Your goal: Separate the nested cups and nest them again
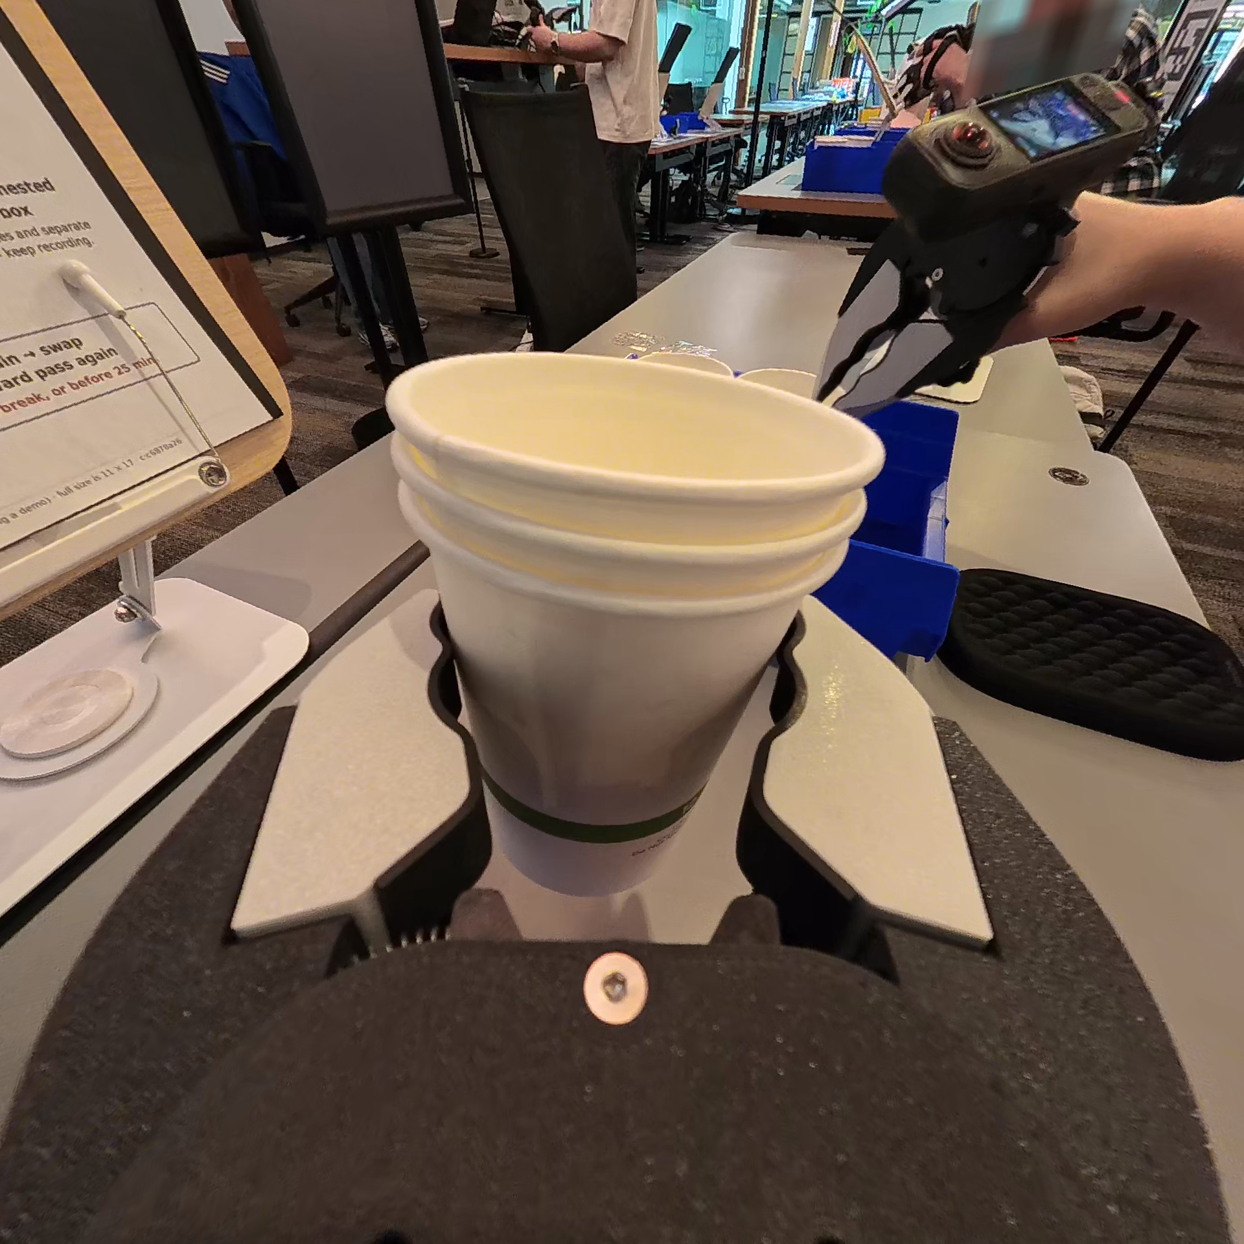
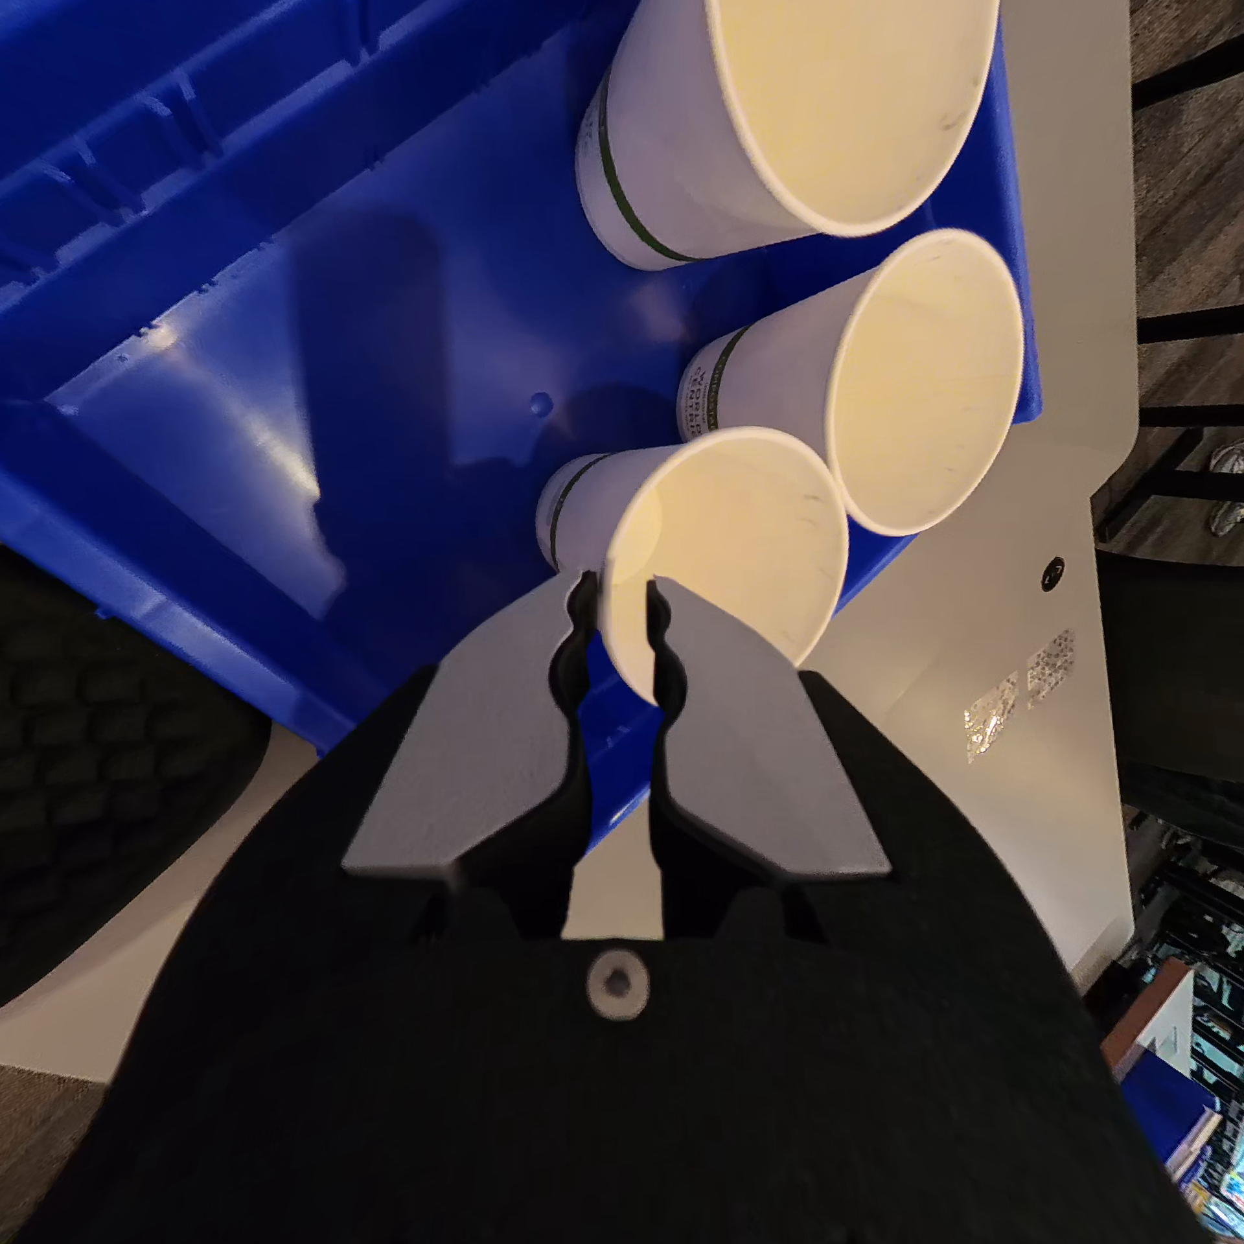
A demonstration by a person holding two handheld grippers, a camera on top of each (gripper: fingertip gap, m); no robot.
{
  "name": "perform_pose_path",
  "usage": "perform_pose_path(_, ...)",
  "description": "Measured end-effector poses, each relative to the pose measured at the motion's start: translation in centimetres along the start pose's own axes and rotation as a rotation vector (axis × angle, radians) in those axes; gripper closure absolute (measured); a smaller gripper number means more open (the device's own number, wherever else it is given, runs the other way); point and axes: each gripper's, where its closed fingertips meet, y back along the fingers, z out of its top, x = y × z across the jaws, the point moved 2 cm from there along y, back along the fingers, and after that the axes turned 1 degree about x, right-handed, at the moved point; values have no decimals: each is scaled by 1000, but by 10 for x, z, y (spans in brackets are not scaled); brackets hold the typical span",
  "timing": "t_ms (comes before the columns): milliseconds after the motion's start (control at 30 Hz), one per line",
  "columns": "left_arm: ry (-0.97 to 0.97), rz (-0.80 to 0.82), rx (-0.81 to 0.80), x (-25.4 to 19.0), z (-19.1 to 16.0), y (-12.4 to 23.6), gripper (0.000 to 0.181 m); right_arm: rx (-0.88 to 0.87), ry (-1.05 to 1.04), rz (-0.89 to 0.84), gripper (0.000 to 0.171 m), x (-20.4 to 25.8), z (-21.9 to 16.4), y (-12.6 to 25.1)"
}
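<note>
My left gripper (image 1: 619,626) is shut on a stack of three nested white paper cups (image 1: 626,552) and holds it upright above the grey table (image 1: 1050,841). In the right wrist view three single white cups stand in a blue bin (image 2: 269,336): a far one (image 2: 841,101), a middle one (image 2: 922,384) and a near one (image 2: 727,538). My right gripper (image 2: 619,585) is narrowly open and straddles the near cup's rim, one finger outside the wall, one inside. It also shows in the left wrist view (image 1: 835,400), above the bin (image 1: 902,585).
A black honeycomb mat (image 1: 1090,660) lies on the table right of the bin, also seen in the right wrist view (image 2: 101,740). A sign on a white stand (image 1: 101,336) is at the left. Chairs, desks and people are behind the table.
</note>
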Motion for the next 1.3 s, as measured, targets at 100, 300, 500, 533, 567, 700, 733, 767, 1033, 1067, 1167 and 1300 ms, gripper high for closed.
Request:
perform_pose_path(100, -4, -3, 0, -1, 1, 0, 90, -32, -3, -14, 153, 0, 2, 11)
perform_pose_path(300, -4, -8, 7, -2, -2, -2, 89, -205, 54, -21, 152, 7, 58, 72)
perform_pose_path(500, -15, -19, 23, -7, -6, -7, 89, -513, 303, 160, 153, 69, 165, 156)
perform_pose_path(533, -15, -21, 23, -8, -6, -7, 89, -531, 353, 173, 155, 79, 178, 164)
perform_pose_path(567, -15, -23, 23, -8, -6, -7, 89, -548, 397, 176, 156, 87, 190, 169)
perform_pose_path(700, -17, -25, 26, -9, -7, -8, 89, -539, 489, 209, 157, 109, 225, 168)
perform_pose_path(733, -17, -27, 24, -9, -6, -7, 89, -527, 504, 217, 157, 113, 231, 164)
perform_pose_path(767, -16, -28, 22, -10, -5, -7, 89, -516, 518, 222, 156, 116, 236, 160)
perform_pose_path(1033, -19, -34, 21, -12, -5, -7, 89, -461, 537, 281, 156, 124, 254, 138)
perform_pose_path(1067, -19, -36, 20, -12, -5, -7, 89, -456, 535, 292, 157, 124, 254, 137)
perform_pose_path(1167, -22, -35, 20, -12, -4, -7, 89, -447, 541, 293, 160, 126, 254, 135)
perform_pose_path(1300, -23, -36, 22, -13, -4, -8, 89, -437, 542, 307, 166, 128, 251, 133)
